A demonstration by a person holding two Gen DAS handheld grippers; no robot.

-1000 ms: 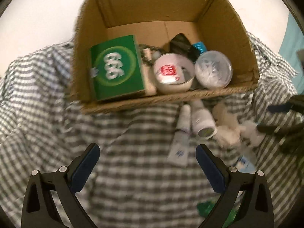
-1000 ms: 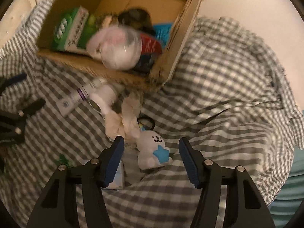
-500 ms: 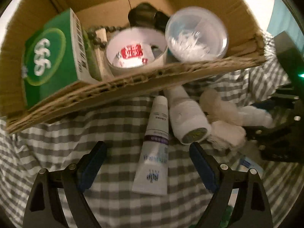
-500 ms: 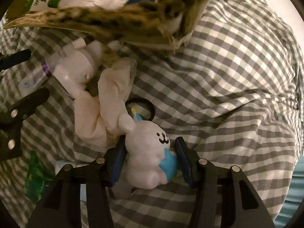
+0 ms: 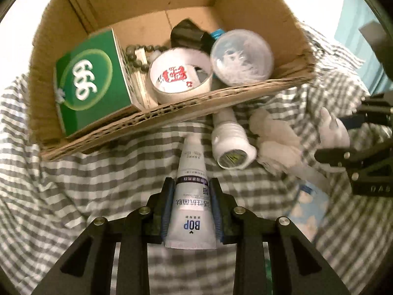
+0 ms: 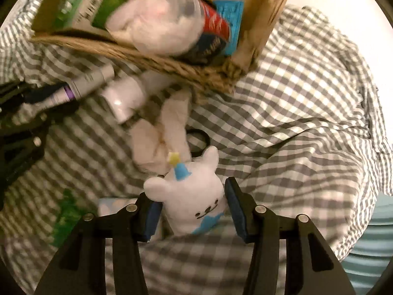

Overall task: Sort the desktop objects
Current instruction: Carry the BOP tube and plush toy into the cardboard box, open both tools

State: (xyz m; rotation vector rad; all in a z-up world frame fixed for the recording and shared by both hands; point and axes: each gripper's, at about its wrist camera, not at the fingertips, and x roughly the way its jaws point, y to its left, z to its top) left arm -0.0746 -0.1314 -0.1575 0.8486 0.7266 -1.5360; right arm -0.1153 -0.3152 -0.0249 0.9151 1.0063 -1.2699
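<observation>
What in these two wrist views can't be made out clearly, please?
- Left wrist view: the black object at the back of the cardboard box is half hidden behind the tape roll and clear ball.
- Right wrist view: the box contents are motion-blurred; the green item is unidentifiable.
- Small print on the toothpaste tube is unreadable.

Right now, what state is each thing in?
Left claw: shut on the white BOP tube.
Right claw: around the white plush bear, grip uncertain.
Brown cardboard box: open, partly filled.
White plastic bottle: lying on the grey checked cloth.
Clear round container: in the box.
</observation>
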